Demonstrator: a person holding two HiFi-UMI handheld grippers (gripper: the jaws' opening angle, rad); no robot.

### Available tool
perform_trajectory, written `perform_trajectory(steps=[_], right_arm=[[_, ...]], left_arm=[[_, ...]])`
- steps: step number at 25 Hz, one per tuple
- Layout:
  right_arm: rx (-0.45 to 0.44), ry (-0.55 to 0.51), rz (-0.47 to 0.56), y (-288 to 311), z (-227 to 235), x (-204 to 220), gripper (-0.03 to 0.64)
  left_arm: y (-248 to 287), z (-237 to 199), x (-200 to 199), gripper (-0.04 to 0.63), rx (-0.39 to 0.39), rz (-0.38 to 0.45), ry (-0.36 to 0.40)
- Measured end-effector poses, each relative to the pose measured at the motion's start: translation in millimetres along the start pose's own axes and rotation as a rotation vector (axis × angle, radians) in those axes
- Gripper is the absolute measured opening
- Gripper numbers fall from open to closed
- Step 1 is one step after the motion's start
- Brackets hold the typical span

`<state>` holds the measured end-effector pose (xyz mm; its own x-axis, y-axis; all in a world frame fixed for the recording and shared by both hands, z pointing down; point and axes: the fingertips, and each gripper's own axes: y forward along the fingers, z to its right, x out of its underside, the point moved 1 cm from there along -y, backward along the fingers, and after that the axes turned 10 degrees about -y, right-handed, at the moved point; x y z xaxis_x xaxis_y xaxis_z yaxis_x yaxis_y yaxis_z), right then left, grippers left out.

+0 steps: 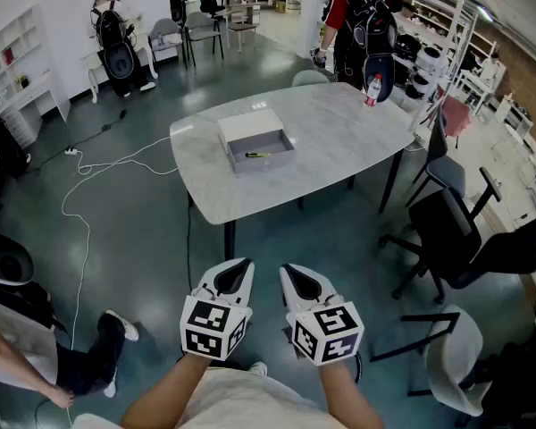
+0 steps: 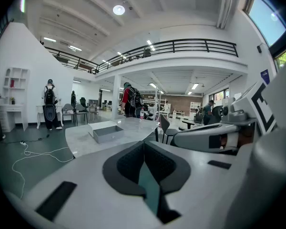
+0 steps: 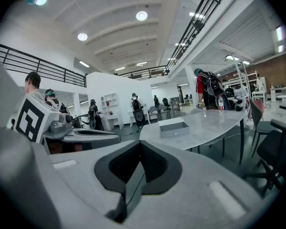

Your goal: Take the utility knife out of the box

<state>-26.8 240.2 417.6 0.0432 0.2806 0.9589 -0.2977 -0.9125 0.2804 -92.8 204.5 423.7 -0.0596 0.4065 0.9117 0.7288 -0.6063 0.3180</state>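
Note:
An open grey box [image 1: 255, 141] stands in the middle of the pale marble table [image 1: 339, 141], with its white lid behind it. Inside lies the utility knife [image 1: 257, 155], a thin yellow-green and dark bar. Both grippers are held close to my body, well short of the table and over the floor. The left gripper [image 1: 234, 273] and the right gripper [image 1: 302, 280] sit side by side, jaws shut and empty. The box [image 2: 107, 131] is far ahead of the left gripper [image 2: 144, 144] in its view, and the box [image 3: 174, 127] is just as far from the right gripper [image 3: 140, 144].
A bottle [image 1: 372, 89] stands at the table's far right, beside a person with a backpack [image 1: 362, 34]. Black office chairs [image 1: 447, 231] crowd the right side. A white cable [image 1: 80, 204] trails over the floor at left, and other people stand around the room's edges.

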Motion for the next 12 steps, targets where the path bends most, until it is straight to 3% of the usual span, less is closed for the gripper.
perform_trajectory(steps=[12], right_arm=[[0.002, 0.041, -0.020, 24.3, 20.3, 4.0, 0.005]], left_arm=[[28.5, -19.1, -1.5, 0.014, -0.002, -0.029, -0.016]])
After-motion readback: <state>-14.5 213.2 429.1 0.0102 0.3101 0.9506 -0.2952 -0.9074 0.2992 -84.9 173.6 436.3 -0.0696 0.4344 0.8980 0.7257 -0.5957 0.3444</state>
